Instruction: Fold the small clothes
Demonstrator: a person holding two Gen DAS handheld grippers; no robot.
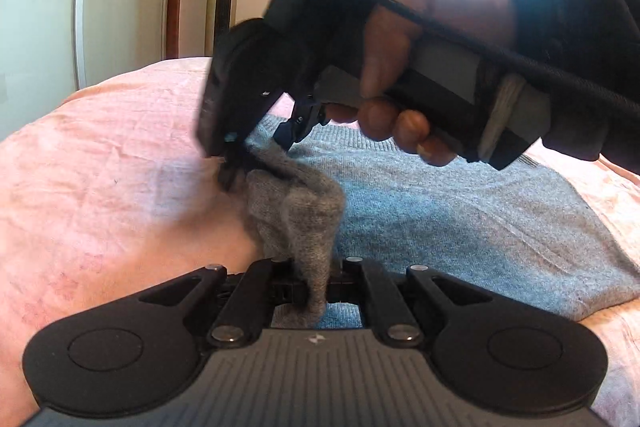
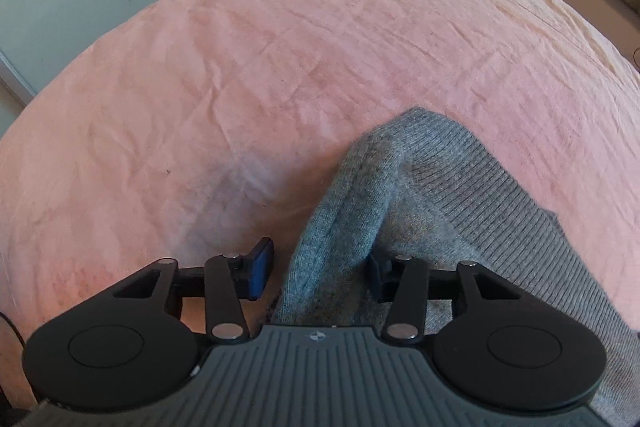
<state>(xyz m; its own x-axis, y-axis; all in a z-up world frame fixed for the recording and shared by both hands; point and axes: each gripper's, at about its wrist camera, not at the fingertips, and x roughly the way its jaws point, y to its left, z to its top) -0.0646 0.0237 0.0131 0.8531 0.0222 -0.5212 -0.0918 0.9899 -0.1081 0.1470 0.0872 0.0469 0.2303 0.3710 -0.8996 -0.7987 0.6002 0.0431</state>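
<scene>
Left wrist view: left hand-held gripper (image 1: 316,291) is clenched on a raised fold of the grey sweater (image 1: 480,219) on the bed (image 1: 100,167); right hand-held gripper (image 2: 320,267) straddles the same fold farther along, jaws not yet pressing.

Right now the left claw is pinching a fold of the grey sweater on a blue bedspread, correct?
Not quite: the bedspread is pink, not blue, as the left wrist view shows. The left claw does pinch a fold of the grey sweater.
</scene>
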